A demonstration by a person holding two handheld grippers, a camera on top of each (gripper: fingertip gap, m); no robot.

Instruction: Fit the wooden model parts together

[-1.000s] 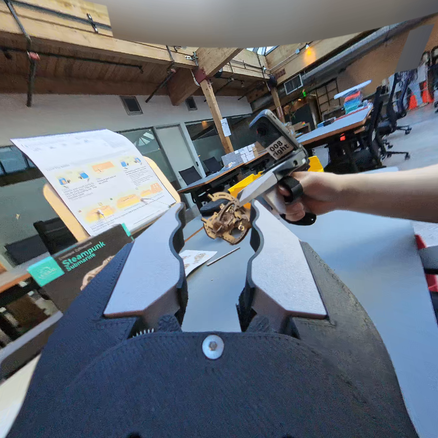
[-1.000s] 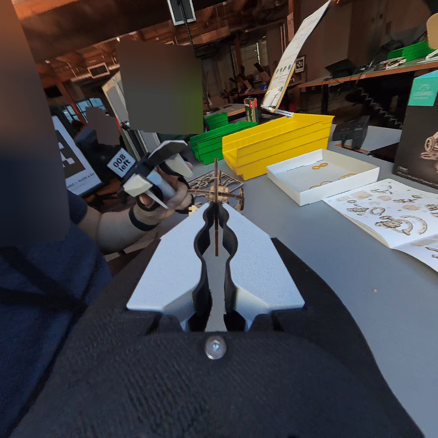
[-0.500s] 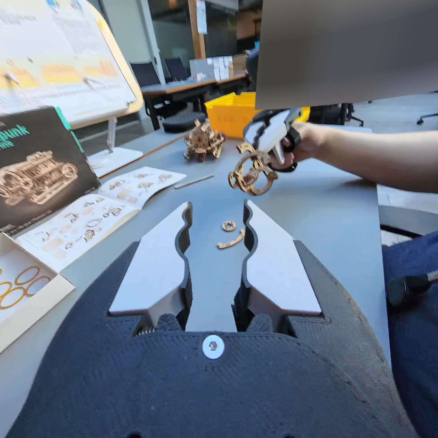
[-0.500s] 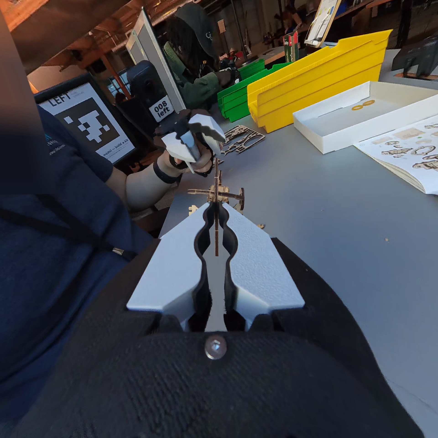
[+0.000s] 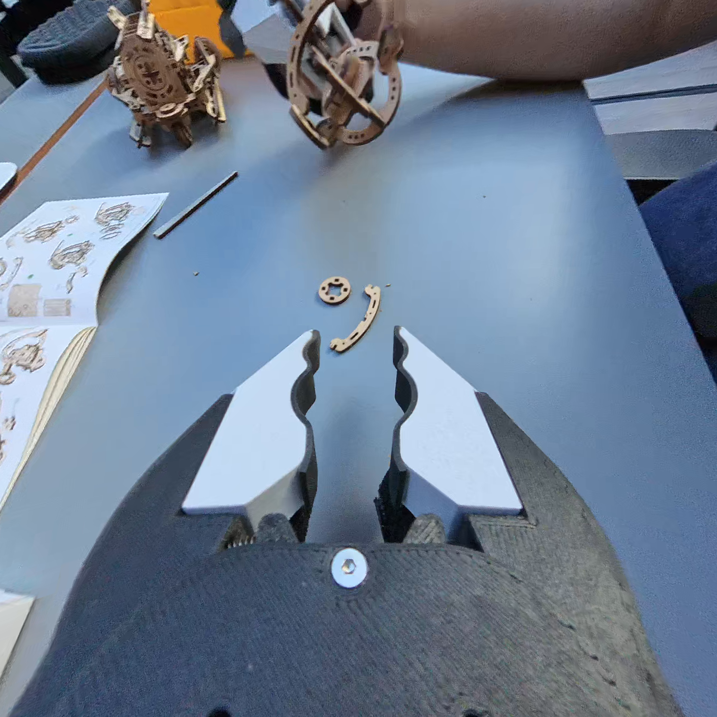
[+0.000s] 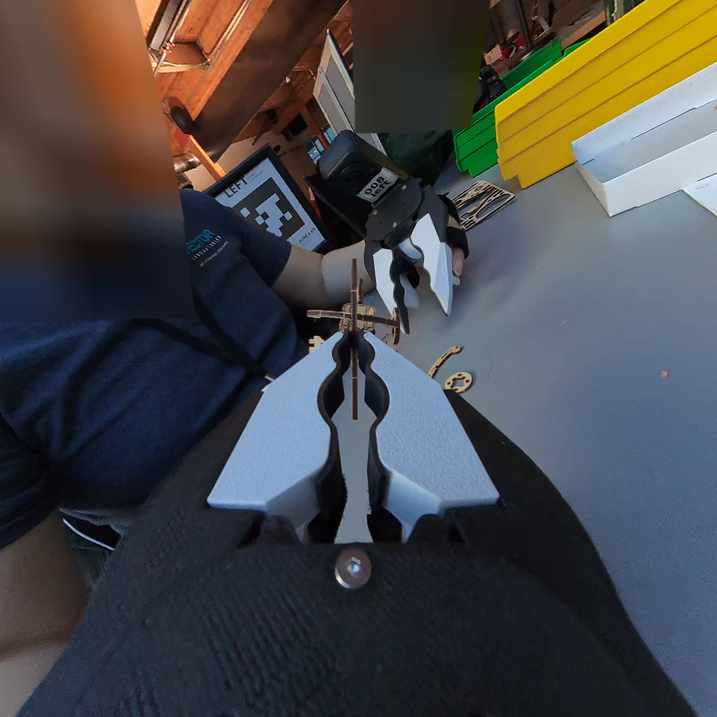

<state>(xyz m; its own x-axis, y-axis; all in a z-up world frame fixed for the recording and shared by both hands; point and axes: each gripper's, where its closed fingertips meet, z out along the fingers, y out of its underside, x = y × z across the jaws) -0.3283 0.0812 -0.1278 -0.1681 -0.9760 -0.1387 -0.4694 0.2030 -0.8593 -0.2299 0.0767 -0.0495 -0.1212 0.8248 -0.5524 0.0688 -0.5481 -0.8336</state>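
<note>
My left gripper [image 5: 356, 336] is open and empty, low over the grey table [image 5: 485, 271], its tips just short of a curved wooden strip [image 5: 361, 322]. A small wooden ring [image 5: 335, 290] lies just beyond the strip. My right gripper [image 6: 354, 341] is shut on the wooden ring assembly [image 6: 355, 314], holding it by a thin edge above the table; it also shows in the left wrist view [image 5: 343, 77]. The left gripper [image 6: 421, 295] shows in the right wrist view, pointing down at the table near the curved strip [image 6: 444, 361] and the small ring [image 6: 458, 382].
A built wooden model [image 5: 163, 73] stands at the far left of the table. A thin dark stick [image 5: 196, 205] and an open instruction booklet [image 5: 50, 279] lie to the left. Yellow bins [image 6: 605, 97], green bins [image 6: 477, 143], a white box [image 6: 652, 170] and a cut-out sheet [image 6: 483, 201] lie beyond. Some 12 centimetres of space lies between my two pairs of fingers.
My left gripper has tilted down and moved in close to the curved strip and ring on the table. My right gripper has swung with the ring assembly, still shut on it.
</note>
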